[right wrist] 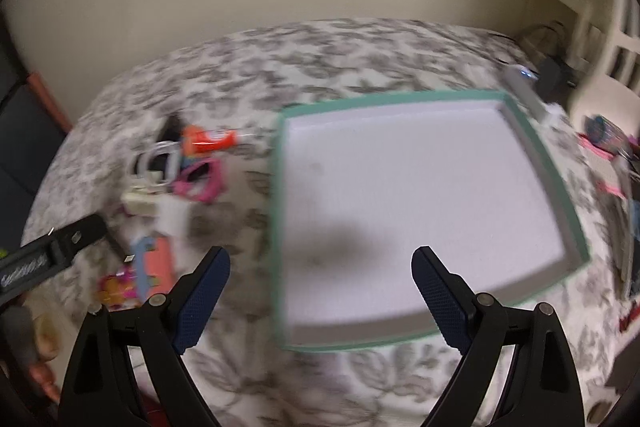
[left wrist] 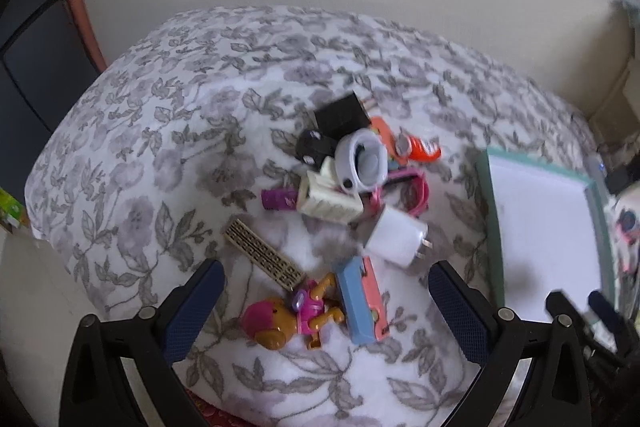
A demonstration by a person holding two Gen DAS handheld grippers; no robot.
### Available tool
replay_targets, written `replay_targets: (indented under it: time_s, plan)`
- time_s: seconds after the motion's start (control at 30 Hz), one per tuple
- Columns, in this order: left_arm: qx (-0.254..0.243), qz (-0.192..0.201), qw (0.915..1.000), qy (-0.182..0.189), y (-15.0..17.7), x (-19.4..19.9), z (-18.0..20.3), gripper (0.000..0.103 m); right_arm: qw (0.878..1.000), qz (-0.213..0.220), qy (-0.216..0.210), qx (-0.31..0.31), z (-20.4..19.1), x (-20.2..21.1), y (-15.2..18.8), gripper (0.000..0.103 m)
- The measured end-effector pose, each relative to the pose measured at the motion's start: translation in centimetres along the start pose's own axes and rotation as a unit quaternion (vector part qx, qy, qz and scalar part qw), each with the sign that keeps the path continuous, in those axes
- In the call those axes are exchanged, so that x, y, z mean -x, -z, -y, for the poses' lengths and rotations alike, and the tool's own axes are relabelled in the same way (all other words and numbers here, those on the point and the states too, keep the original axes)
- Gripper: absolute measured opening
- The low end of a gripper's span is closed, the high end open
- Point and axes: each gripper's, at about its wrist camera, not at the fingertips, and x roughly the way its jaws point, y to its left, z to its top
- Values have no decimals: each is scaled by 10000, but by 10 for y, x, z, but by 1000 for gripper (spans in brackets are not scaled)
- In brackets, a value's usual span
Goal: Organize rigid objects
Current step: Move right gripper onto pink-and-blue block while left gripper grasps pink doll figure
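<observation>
Left wrist view: left gripper (left wrist: 326, 301) spread wide, nothing between its blue pads, held above a leaf-patterned cloth (left wrist: 160, 131).

- Toy figure (left wrist: 290, 313), pink and tan, lying between the fingers, nearer the left one.
- Blue-and-salmon block (left wrist: 360, 301), at 3 o'clock of the figure, just beside it, also between the fingers.
- Beige perforated strip (left wrist: 262, 255), at 11 o'clock of the figure, lying aslant just ahead of the left fingertip.
- White charger plug (left wrist: 396, 237), at 12 o'clock of the block, prongs pointing right.
- Heap farther ahead at 12 o'clock: cream box (left wrist: 328, 201), purple tube (left wrist: 278, 198), pink band (left wrist: 404, 187), white ring-shaped piece (left wrist: 362, 163), black die (left wrist: 314, 147), black box (left wrist: 342, 117), orange piece (left wrist: 420, 149). They touch and overlap one another.
- Teal-rimmed tray (left wrist: 490, 211), white inside, at 2 o'clock, well apart from the heap.

Right wrist view (blurred): right gripper (right wrist: 320, 297) equally wide open and unladen, poised over the near edge of the tray (right wrist: 560, 187), whose white floor fills the span ahead of the fingers. The heap and the left gripper's black arm lie at 9 to 10 o'clock.
</observation>
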Motion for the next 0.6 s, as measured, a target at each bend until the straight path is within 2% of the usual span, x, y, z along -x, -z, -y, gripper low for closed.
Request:
replay_targets:
  time_s: [0.1, 0.27, 0.4, 0.6]
  plan:
    - [93, 98, 9998, -162, -4, 0, -12, 103, 9992, -183, -215, 296, -26, -11, -3, 93]
    - [440, -402, 9976, -346, -4, -22, -38, 103, 9951, -589, -470, 647, -67, -36, -4, 93]
    - [700, -621, 9940, -561, -2, -35, -61, 103, 9905, -858, -663, 845, -92, -54, 1, 93]
    - [1021, -1015, 9882, -514, 4, -53, -82, 103, 9867, -1166, -737, 866, -115, -81, 6, 93]
